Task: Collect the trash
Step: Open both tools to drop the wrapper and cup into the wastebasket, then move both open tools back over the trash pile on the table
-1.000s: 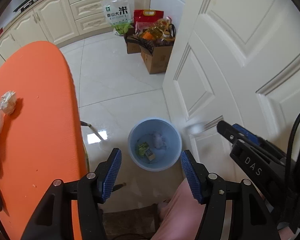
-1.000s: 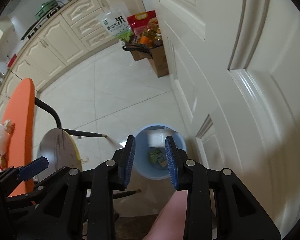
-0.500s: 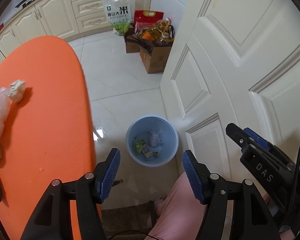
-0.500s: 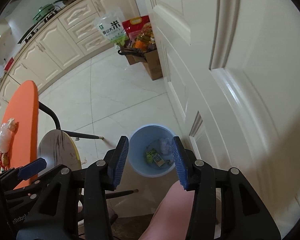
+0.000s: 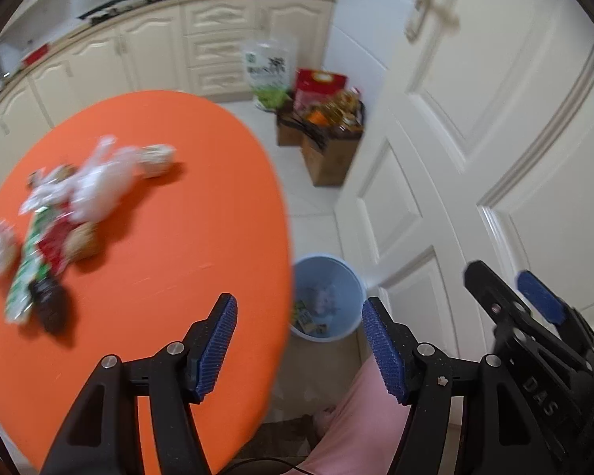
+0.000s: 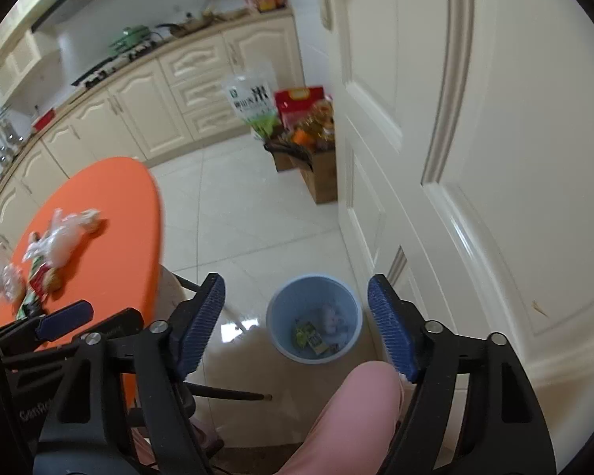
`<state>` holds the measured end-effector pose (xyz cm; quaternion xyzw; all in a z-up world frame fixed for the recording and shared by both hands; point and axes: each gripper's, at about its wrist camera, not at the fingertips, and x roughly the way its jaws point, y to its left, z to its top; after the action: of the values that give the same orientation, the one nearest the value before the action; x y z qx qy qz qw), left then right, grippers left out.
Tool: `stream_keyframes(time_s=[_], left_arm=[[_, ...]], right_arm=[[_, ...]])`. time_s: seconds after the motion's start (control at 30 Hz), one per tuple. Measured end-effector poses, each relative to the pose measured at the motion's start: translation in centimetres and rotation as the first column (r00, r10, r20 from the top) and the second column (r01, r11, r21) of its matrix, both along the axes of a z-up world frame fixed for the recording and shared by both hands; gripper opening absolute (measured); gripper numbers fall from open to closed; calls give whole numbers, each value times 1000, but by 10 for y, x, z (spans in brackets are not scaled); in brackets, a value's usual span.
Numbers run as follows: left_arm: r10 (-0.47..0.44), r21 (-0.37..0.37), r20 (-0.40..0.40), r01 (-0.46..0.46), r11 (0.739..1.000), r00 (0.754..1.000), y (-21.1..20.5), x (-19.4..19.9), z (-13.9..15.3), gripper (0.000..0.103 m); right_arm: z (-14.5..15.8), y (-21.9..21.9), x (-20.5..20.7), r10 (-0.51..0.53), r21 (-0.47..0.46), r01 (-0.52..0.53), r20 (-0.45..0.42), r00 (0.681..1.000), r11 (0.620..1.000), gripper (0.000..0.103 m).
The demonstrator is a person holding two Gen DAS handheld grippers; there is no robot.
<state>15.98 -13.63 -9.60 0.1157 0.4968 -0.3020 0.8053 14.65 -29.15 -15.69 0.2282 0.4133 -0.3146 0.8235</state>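
A light blue trash bin (image 5: 328, 297) stands on the floor by the white door, with a few wrappers inside; it also shows in the right wrist view (image 6: 315, 318). A pile of trash (image 5: 59, 213) lies on the orange round table (image 5: 158, 261): a clear plastic bag (image 5: 99, 182), a crumpled paper ball (image 5: 156, 158), a green wrapper (image 5: 25, 273) and red wrappers. My left gripper (image 5: 299, 346) is open and empty over the table's right edge. My right gripper (image 6: 297, 326) is open and empty above the bin.
A white panelled door (image 5: 475, 138) stands close on the right. Cardboard boxes with groceries (image 5: 328, 130) and a rice bag (image 5: 267, 69) sit by cream cabinets (image 5: 158, 47). A chair (image 6: 170, 289) stands between table and bin. A pink-trousered knee (image 6: 356, 407) is below.
Both grippers have lifted and tilted up and left; the table's trash pile has come into view. The right gripper's jaws have opened wider.
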Motion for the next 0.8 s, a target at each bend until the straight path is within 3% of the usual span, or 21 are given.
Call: stream_keyframes(time_s=[0.07, 0.27, 0.43, 0.8], left_arm=[[32, -21, 20, -31, 999, 999, 25, -7, 8, 63], [128, -68, 93, -122, 990, 987, 97, -30, 37, 68], [207, -87, 201, -193, 977, 957, 159, -55, 65, 75], [401, -134, 284, -378, 916, 871, 254, -106, 101, 81]], right_arm=[[12, 20, -1, 17, -32, -16, 28, 999, 999, 87], [42, 74, 8, 123, -78, -116, 96, 988, 990, 95], [58, 113, 19, 204, -105, -191, 126, 971, 976, 96], [86, 180, 31, 341, -177, -312, 165, 925, 933, 97]])
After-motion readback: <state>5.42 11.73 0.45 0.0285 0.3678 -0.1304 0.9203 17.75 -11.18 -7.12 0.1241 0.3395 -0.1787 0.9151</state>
